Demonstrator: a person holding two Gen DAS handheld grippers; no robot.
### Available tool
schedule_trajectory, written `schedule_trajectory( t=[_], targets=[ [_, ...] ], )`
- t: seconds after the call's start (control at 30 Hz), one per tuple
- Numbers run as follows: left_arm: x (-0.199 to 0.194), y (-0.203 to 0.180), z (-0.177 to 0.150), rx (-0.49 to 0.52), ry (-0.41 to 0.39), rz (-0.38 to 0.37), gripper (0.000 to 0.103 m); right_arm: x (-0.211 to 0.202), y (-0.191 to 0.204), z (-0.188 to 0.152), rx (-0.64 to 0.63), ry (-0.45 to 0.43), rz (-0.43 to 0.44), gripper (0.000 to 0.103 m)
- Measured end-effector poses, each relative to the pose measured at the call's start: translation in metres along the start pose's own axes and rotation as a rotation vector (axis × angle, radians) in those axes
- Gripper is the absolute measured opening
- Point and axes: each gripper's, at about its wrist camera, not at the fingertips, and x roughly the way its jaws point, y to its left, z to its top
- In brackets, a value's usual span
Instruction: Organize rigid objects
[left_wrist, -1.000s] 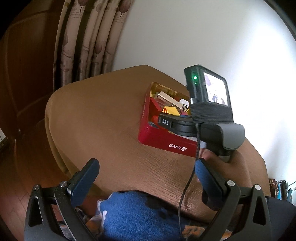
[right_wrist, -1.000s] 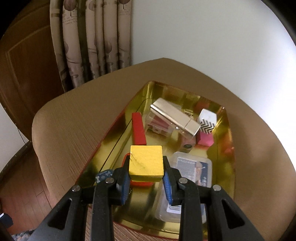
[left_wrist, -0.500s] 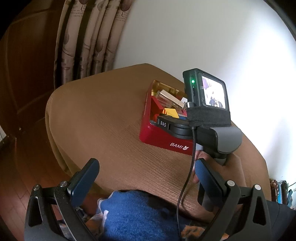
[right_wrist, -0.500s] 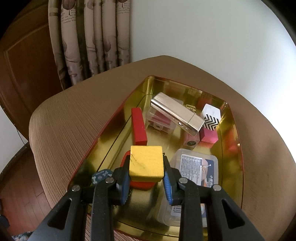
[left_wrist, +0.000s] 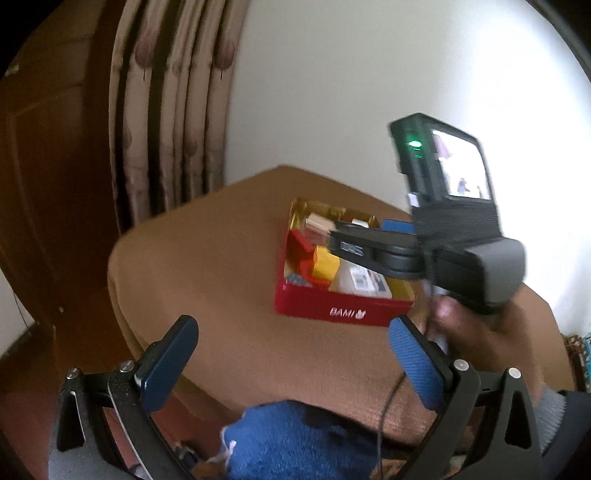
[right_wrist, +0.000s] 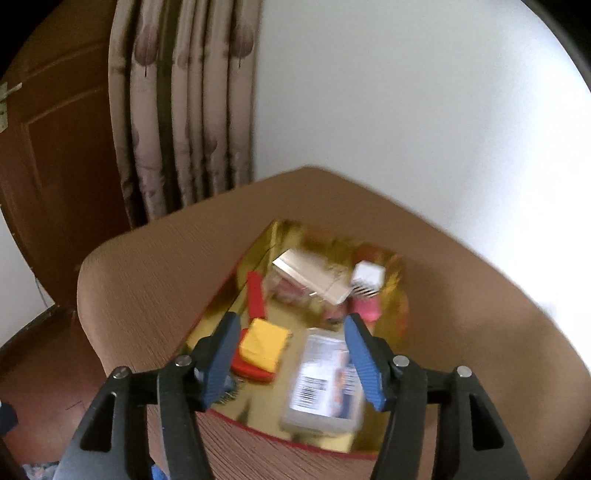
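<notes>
A red tin with a gold inside (right_wrist: 400, 306) stands on the brown table; it also shows in the left wrist view (left_wrist: 343, 312). A yellow block (right_wrist: 263, 344) lies in it on a red piece (right_wrist: 251, 369), and shows in the left wrist view (left_wrist: 325, 264) too. My right gripper (right_wrist: 291, 360) is open and empty above the tin's near end. My left gripper (left_wrist: 291, 360) is open and empty, low at the table's near edge, well short of the tin. The right gripper's body (left_wrist: 443, 243) hangs over the tin's right side.
In the tin lie a clear plastic box (right_wrist: 325, 387), a red bar (right_wrist: 255, 295), a silver box (right_wrist: 310, 278), a white patterned cube (right_wrist: 367, 277) and a pink block (right_wrist: 365, 308). Blue cloth (left_wrist: 306, 443) sits below the left gripper. Curtain (right_wrist: 184, 110) and white wall stand behind.
My right gripper has opened and let go of the yellow block, which now lies on the red piece in the tin. The gripper has lifted and pulled back. The left gripper has barely moved.
</notes>
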Motion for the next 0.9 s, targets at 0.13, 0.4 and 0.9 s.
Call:
schedule_trajectory(
  t=[0.13, 0.4, 0.9],
  targets=[
    [-0.010, -0.015, 0.006, 0.035, -0.037, 0.097, 0.102, -0.032, -0.024, -0.002, 0.003, -0.033, -0.056, 0.062],
    [-0.023, -0.044, 0.019, 0.080, -0.080, 0.167, 0.102, -0.090, -0.090, -0.026, 0.129, -0.092, -0.111, 0.067],
    [0.009, -0.114, 0.013, 0.166, -0.049, 0.191, 0.102, -0.145, -0.163, -0.104, 0.312, -0.070, -0.150, 0.068]
  ],
)
